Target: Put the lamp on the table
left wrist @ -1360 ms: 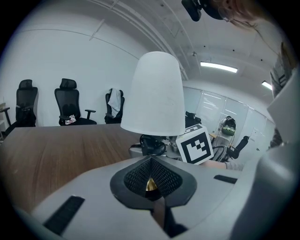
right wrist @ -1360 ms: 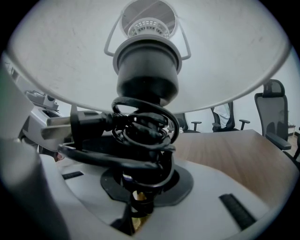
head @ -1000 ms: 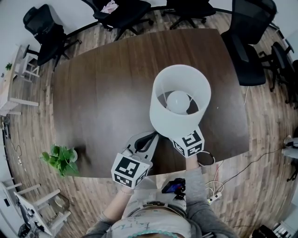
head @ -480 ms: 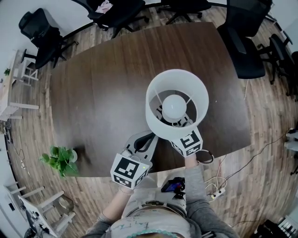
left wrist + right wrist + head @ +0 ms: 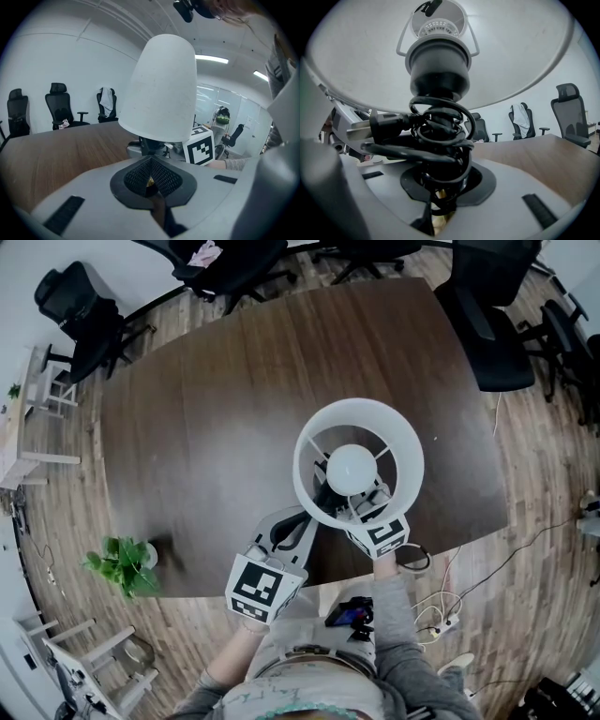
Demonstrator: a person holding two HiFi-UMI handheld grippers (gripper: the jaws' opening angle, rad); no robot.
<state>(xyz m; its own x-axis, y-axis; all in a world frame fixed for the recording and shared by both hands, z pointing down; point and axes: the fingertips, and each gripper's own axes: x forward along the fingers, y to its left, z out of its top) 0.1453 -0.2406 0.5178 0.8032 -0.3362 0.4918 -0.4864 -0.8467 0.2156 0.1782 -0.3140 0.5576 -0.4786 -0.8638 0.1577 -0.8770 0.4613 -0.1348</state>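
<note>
Lamp [image 5: 354, 468] (cord wound round its stem) clamped by right fingers [image 5: 525, 180]; left fingers [image 5: 84, 190] closed together.

Right claw [image 5: 438, 204] clamps the lamp [image 5: 438, 65] below its coiled cord [image 5: 443, 136].

lamp [image 5: 353, 468] — white shade, upright, cord [image 5: 440, 136] coiled on stem | over dark wood table [image 5: 216, 409]

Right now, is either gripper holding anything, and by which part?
The right gripper holds the lamp by its cord-wrapped stem, just below the socket. The left gripper has its jaws together on nothing.
</note>
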